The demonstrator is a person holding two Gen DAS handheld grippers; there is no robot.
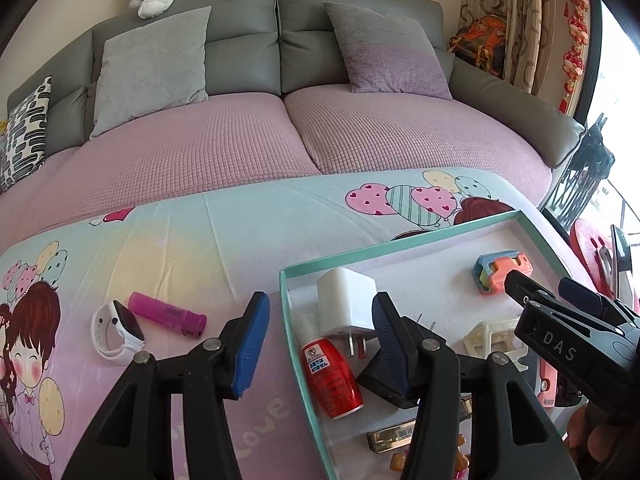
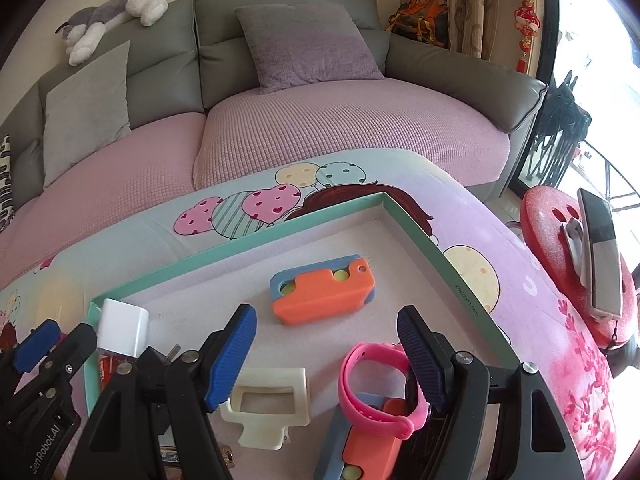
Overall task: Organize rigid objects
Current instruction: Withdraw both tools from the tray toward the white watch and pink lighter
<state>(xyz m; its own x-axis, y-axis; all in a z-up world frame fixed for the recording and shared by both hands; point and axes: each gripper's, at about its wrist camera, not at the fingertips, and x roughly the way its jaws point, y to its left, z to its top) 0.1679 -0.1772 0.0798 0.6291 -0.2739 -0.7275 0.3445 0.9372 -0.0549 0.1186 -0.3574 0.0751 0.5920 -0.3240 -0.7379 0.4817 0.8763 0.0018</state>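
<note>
A teal-rimmed box [image 1: 285, 304] [image 2: 224, 242] sits on the cartoon cloth. It holds a white charger [image 1: 346, 304] [image 2: 122, 326], a red bottle [image 1: 332, 380], a black block [image 1: 384, 384], an orange-and-blue toy [image 1: 504, 276] [image 2: 324, 290], a cream clip [image 2: 266, 404] and a pink watch [image 2: 372, 388] lying on a second orange toy [image 2: 360, 452]. A white watch [image 1: 116, 332] and a magenta tube [image 1: 166, 314] lie on the cloth left of the box. My left gripper [image 1: 318, 332] is open over the box's left rim. My right gripper [image 2: 326, 356] is open above the pink watch, holding nothing.
A sofa with a pink cover [image 1: 240, 140] and grey cushions stands behind the table. A red stool [image 2: 560, 248] with a phone and a clip is at the right. A harmonica [image 1: 394, 436] lies at the box's near edge.
</note>
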